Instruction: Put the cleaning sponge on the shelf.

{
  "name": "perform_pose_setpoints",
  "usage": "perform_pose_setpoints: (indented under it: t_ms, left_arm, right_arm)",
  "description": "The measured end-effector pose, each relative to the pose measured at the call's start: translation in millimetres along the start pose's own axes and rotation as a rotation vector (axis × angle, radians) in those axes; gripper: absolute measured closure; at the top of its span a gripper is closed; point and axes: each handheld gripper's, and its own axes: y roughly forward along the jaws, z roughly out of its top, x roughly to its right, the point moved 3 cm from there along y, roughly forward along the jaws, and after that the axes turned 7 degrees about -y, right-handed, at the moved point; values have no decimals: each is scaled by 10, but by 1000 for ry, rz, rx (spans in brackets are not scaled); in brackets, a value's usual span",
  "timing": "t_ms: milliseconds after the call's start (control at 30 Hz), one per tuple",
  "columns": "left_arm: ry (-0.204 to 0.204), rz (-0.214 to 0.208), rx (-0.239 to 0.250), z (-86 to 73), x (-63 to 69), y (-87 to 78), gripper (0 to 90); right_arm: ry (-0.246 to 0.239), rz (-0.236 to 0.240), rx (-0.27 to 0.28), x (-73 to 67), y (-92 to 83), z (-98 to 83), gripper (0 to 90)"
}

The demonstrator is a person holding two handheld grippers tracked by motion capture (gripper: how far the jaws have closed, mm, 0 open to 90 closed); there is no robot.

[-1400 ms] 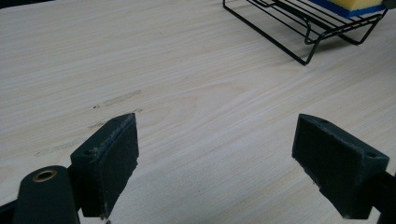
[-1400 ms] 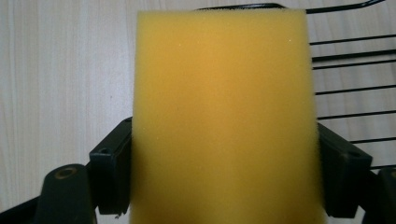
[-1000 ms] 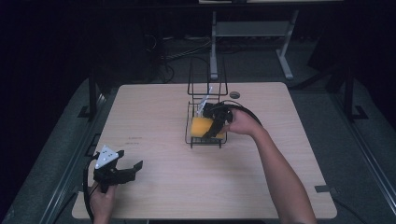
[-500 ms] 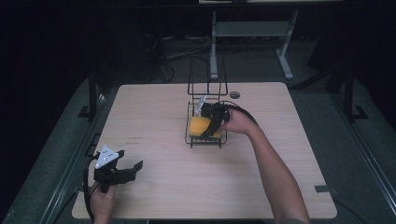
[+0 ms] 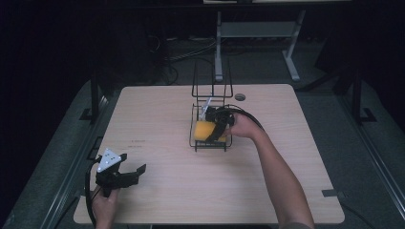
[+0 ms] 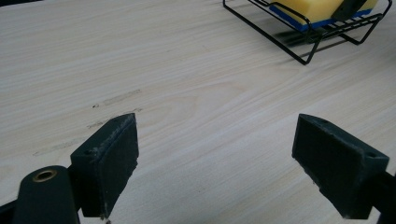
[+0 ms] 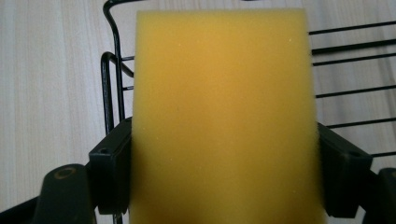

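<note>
1. yellow sponge (image 7: 219, 116) with a blue underside lies in the black wire rack (image 5: 210, 143) near the middle of the wooden tabletop (image 5: 157, 119).
2. the right gripper (image 5: 217, 131) has its fingers (image 7: 109, 168) clamped on the sponge's two sides, inside the rack.
3. the left gripper (image 5: 126, 175) sits at the tabletop's near left corner, well apart from the rack, fingers (image 6: 109, 158) wide apart over bare wood.
</note>
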Motion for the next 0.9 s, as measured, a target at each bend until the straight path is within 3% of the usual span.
perform_pose_setpoints:
  t_ms: [267,433,900]
  left_arm:
    - [8,-2,2,4,14,3,141]
    - [6,-1,0,4,16,6,141]
    - [12,-5,-4,4,32,19,141]
  right_arm:
    - [-4,-9,-8,-10,6,3,188]
    - [23,-5,6,-21,-36,7,174]
    - [41,-36,56,-18,-147,1,156]
